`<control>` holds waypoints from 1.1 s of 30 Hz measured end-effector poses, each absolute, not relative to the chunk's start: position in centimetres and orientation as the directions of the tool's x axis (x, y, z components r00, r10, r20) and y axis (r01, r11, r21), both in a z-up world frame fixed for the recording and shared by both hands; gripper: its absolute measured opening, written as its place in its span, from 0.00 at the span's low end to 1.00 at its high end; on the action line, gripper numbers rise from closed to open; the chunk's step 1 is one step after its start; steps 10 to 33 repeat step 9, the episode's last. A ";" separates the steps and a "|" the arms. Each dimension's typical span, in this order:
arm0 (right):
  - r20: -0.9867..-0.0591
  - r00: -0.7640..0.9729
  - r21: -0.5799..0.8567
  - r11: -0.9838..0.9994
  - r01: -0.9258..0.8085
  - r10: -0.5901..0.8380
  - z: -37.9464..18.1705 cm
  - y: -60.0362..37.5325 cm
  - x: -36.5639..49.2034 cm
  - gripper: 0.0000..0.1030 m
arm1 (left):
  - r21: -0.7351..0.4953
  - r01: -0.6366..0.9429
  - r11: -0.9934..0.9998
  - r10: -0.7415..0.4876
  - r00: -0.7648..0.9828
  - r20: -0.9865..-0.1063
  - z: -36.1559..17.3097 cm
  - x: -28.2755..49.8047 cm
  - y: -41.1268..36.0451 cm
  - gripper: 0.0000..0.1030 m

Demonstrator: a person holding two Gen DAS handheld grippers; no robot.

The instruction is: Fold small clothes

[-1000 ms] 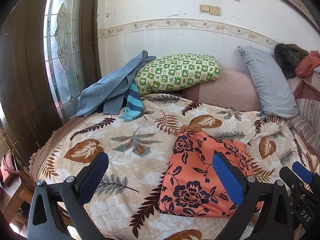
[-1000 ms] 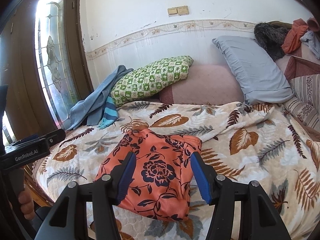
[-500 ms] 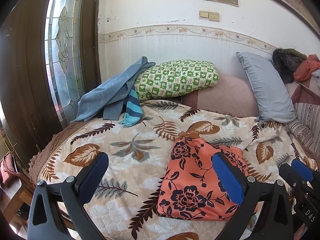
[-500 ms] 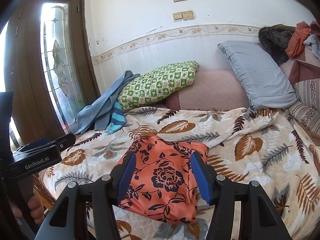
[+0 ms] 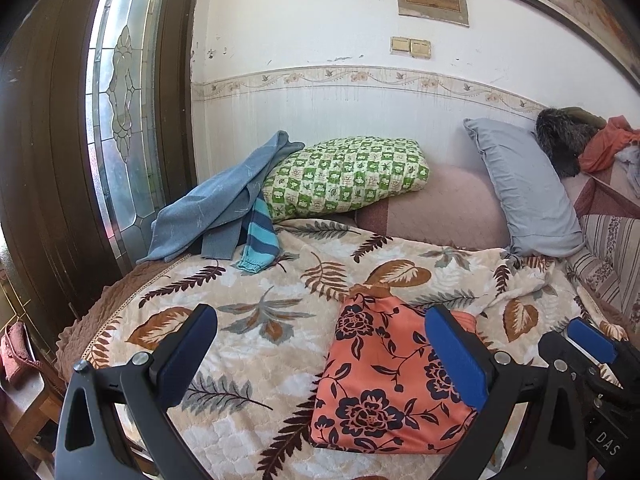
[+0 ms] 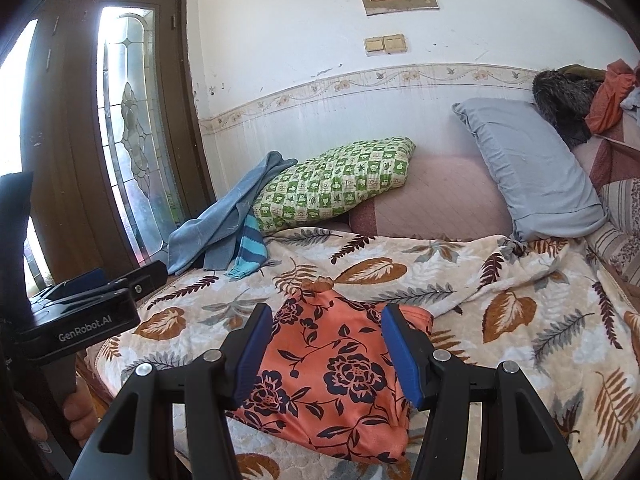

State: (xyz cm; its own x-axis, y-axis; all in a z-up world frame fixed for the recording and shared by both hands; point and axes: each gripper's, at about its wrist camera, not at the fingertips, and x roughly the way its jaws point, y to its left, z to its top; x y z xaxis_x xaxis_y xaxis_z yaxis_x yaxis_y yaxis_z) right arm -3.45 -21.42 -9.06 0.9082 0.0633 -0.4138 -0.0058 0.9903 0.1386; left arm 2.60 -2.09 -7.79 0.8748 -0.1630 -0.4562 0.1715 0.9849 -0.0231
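Observation:
A folded orange cloth with dark flowers [image 5: 384, 384] lies flat on the leaf-patterned bedspread [image 5: 256, 344], near the front edge. It also shows in the right wrist view [image 6: 332, 376]. My left gripper [image 5: 320, 356] is open and empty, held back from and above the bed, its right finger in line with the cloth. My right gripper [image 6: 326, 356] is open and empty, held above the near end of the cloth. The left gripper shows at the left of the right wrist view [image 6: 92, 292]; the right gripper shows at the right of the left wrist view [image 5: 588, 344].
A blue garment with a striped sleeve [image 5: 224, 204] lies at the back left beside a green checked pillow [image 5: 344, 176]. A grey pillow [image 5: 524, 188] leans at the back right. Clothes are piled [image 5: 576, 140] in the far right corner. A glass door [image 5: 120, 120] stands at the left.
Both grippers have drawn back and tilted up from the bed; the cloth sits lower and smaller in both views. The cloth has not moved. Both stay open.

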 end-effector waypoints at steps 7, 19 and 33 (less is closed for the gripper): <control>-0.410 0.907 0.170 0.985 -0.025 0.093 -8.5 -22.8 -2.7 0.59 | -0.089 0.242 0.966 -0.257 0.874 -0.412 -7.6 2.8 -2.0 1.00; -0.412 0.910 0.142 0.990 0.023 0.038 -7.9 -24.4 -1.8 0.62 | -0.093 0.229 0.969 -0.246 0.859 -0.449 -8.0 4.2 -1.8 1.00; -0.412 0.910 0.142 0.990 0.023 0.038 -7.9 -24.4 -1.8 0.62 | -0.093 0.229 0.969 -0.246 0.859 -0.449 -8.0 4.2 -1.8 1.00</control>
